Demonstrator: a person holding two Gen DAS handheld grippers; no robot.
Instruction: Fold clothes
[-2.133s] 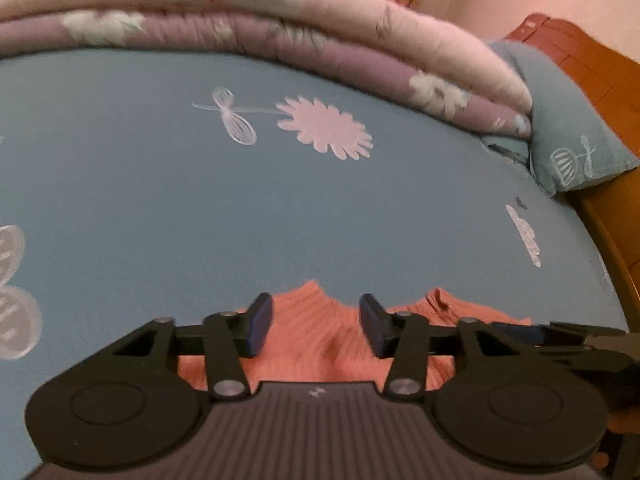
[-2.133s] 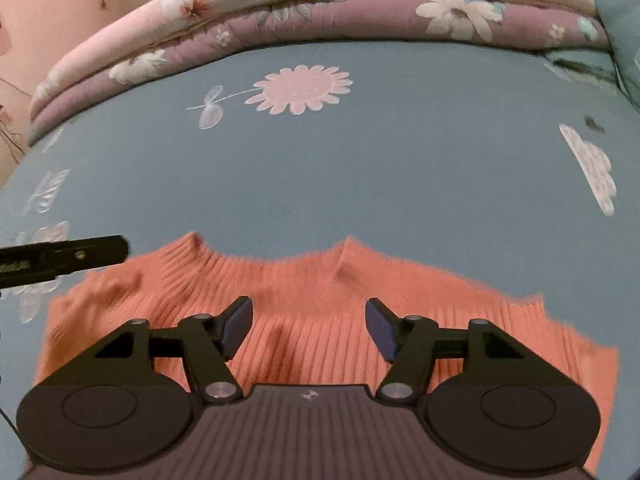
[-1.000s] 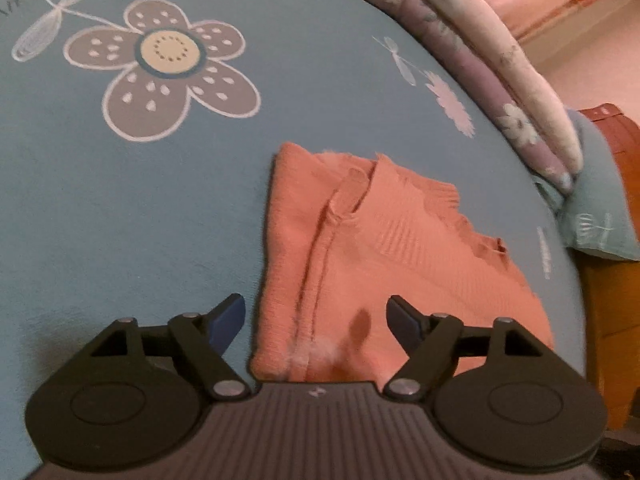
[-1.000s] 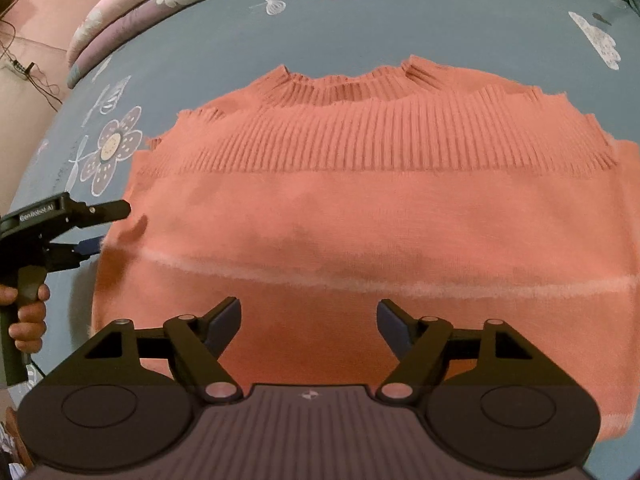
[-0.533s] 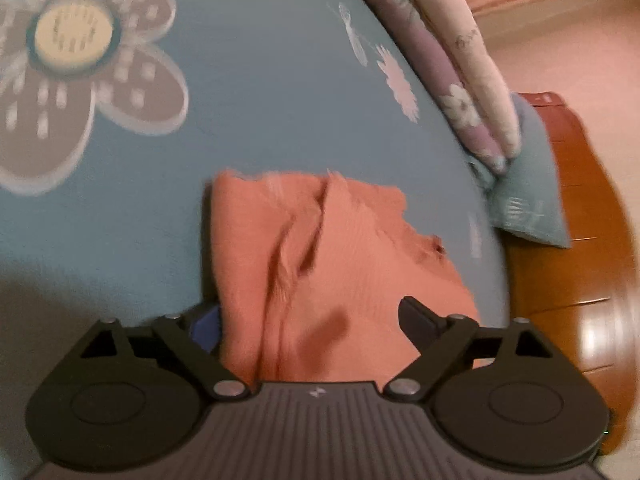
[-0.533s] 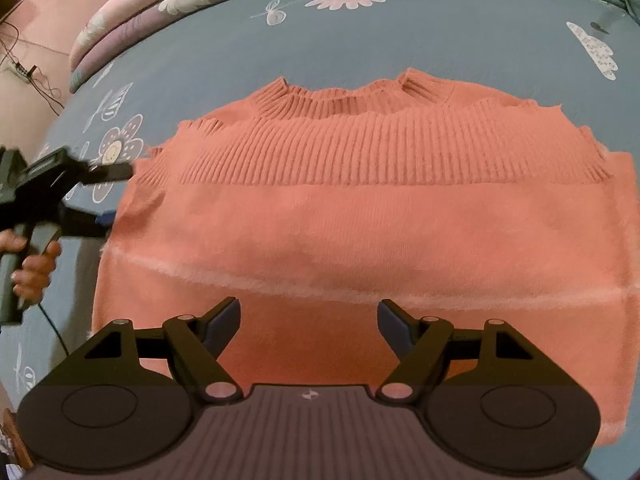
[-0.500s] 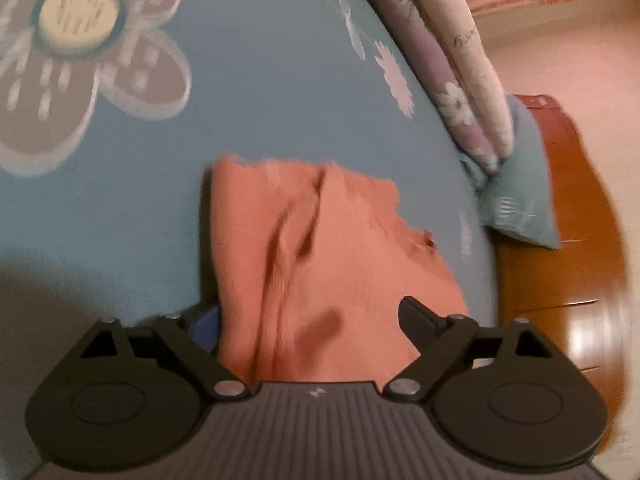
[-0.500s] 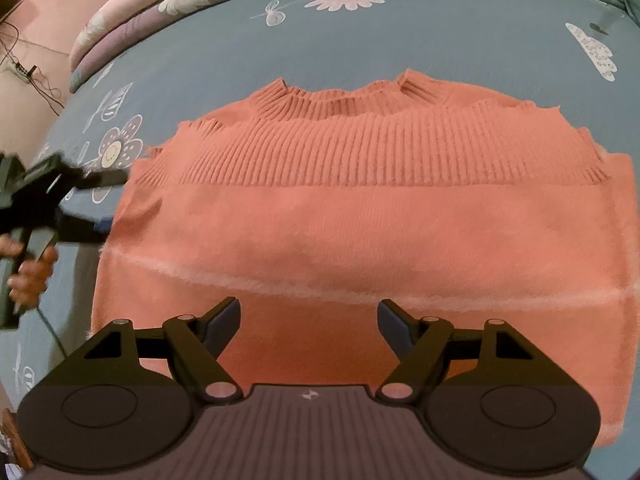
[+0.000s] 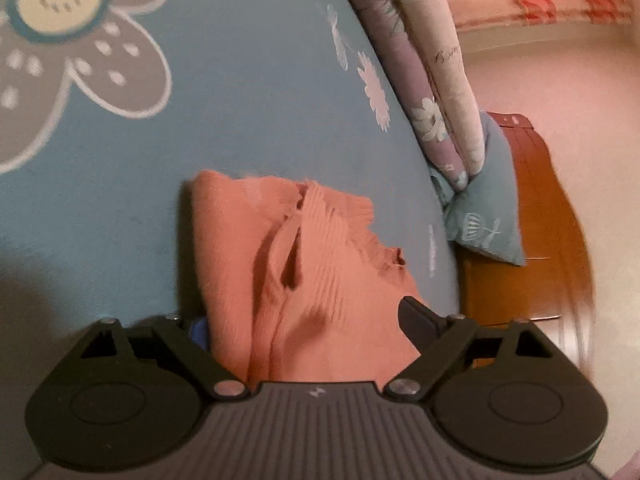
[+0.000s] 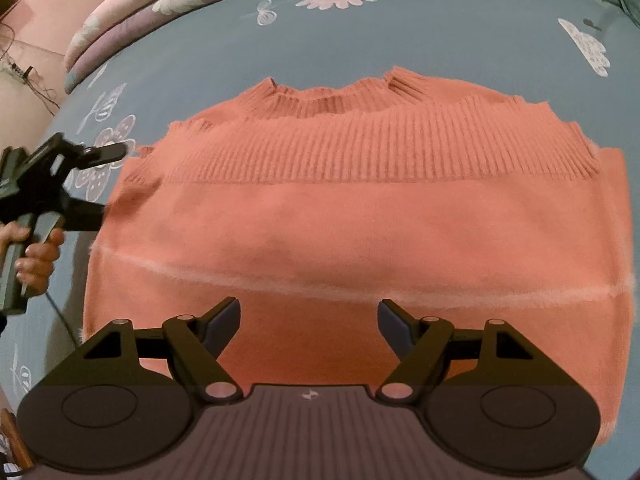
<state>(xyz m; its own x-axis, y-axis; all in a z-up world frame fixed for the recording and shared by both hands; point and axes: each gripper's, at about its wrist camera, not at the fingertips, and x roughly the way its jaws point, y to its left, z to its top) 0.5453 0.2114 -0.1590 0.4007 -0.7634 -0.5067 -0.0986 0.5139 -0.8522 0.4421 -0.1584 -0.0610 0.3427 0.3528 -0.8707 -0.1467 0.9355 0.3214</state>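
Left wrist view: the left gripper [image 9: 308, 322] sits low at the side edge of the orange sweater [image 9: 304, 272], which lies on the blue flowered bedspread [image 9: 248, 80]. Jaws apart, and the sweater's edge runs up between them: one blue pad tucked behind the left of the fabric, the other showing clear on the right. No squeeze visible. From here the sweater stretches away along the gripper's line, toward the far right and the pillow [image 9: 484, 208].

Right wrist view: the right gripper [image 10: 310, 320] hangs over the near hem, jaws wide, nothing pinched. The sweater [image 10: 360, 208] spreads broadly left to right, collar at the far side. At the left edge, there's the left gripper [image 10: 94, 184] in the person's hand [image 10: 38, 254], right at the sleeve-side border. So the left one is the nearer to a grab; I'd judge the fold goes left to right across that long axis.
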